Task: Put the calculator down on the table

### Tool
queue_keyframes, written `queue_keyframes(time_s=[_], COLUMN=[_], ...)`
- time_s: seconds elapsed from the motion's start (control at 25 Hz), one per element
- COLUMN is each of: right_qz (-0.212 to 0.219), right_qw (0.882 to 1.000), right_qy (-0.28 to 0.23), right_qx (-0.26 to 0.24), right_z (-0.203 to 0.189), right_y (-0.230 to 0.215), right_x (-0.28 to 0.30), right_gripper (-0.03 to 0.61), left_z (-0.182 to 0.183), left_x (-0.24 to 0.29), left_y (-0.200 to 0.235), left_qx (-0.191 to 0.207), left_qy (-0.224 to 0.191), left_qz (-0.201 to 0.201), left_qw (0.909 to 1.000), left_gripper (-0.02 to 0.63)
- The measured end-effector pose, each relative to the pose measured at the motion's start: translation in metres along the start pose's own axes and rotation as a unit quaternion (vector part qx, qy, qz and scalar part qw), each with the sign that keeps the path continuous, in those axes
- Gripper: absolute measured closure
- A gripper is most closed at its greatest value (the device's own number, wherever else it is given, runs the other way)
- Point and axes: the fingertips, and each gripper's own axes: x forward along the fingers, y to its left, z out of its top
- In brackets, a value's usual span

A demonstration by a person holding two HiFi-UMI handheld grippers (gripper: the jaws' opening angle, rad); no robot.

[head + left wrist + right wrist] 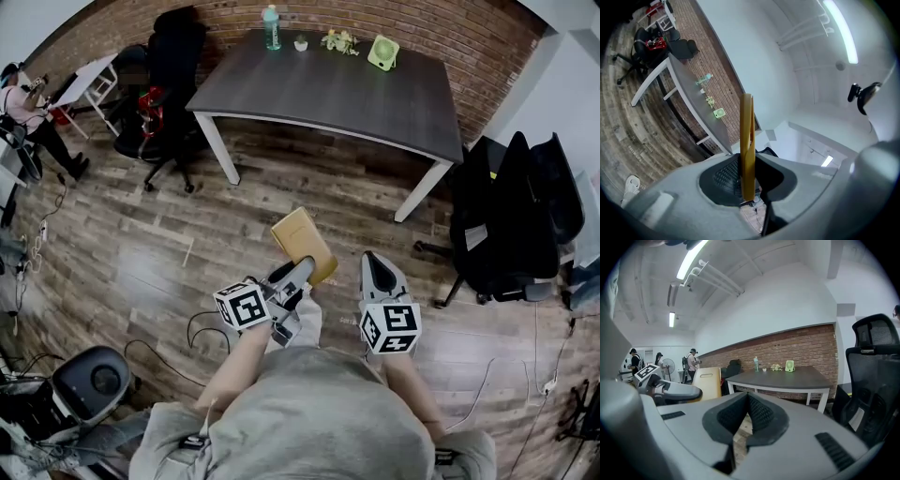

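Head view first: your left tongs (298, 272) are clamped on the near end of the flat tan-yellow rectangular calculator (302, 242). It sticks out ahead of them with its broad face up, over the wood plank floor (141, 253). The dark grey rectangular counter (356, 94) is well ahead of both tongs, so I'd say you're on the carry, with the set-down not started. To do it well, I'd aim for the bare near part of the counter, away from the teal bottle (271, 26) and little green fan (382, 52) along its far edge. Bring the calculator low and flat until it rests there, and only then let the tongs open, so it doesn't drop or skid. Your left forearm reaches straight ahead with the tongs about level. The right tongs (380, 277) ride just beside them on the right, tipped slightly down.

Left gripper view: the calculator (747, 140) shows edge-on, pinched between the two pads with plenty sticking out past the tips. It's a short grip on a long thing, so I'd go easy on swings. The counter (689, 89) sits far beyond the tips.

Right gripper view: these tongs (746, 420) are closed with nothing between them. The calculator (707, 383) and the left tongs show off to their left, and the counter (787, 378) is ahead, well apart.
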Motion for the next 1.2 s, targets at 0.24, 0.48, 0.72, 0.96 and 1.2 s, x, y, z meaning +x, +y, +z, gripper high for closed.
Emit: queue_keyframes(time_s=[0.24, 0.48, 0.72, 0.96, 1.2], right_qz=[-0.009, -0.012, -0.019, -0.025, -0.026], right_qw=[1.0, 1.0, 1.0, 1.0, 1.0], right_qy=[-0.002, -0.007, -0.006, -0.007, -0.009], right_qx=[0.001, 0.001, 0.003, 0.001, -0.008], right_z=[0.011, 0.033, 0.052, 0.074, 0.094], right_y=[-0.015, -0.027, -0.046, -0.058, -0.065], right_x=[0.038, 0.082, 0.13, 0.182, 0.235], right_gripper=[0.577, 0.577, 0.577, 0.577, 0.577], left_z=[0.025, 0.057, 0.093, 0.134, 0.176], left_x=[0.026, 0.058, 0.095, 0.127, 0.156], left_y=[0.022, 0.041, 0.06, 0.08, 0.107], left_qx=[0.002, 0.001, 0.003, 0.002, -0.001], left_qy=[0.009, 0.022, 0.032, 0.037, 0.039], left_qz=[0.0, -0.005, -0.01, -0.017, -0.022], left_qw=[1.0, 0.9998, 0.9994, 0.9992, 0.999], left_gripper=[0.528, 0.528, 0.528, 0.528, 0.528])
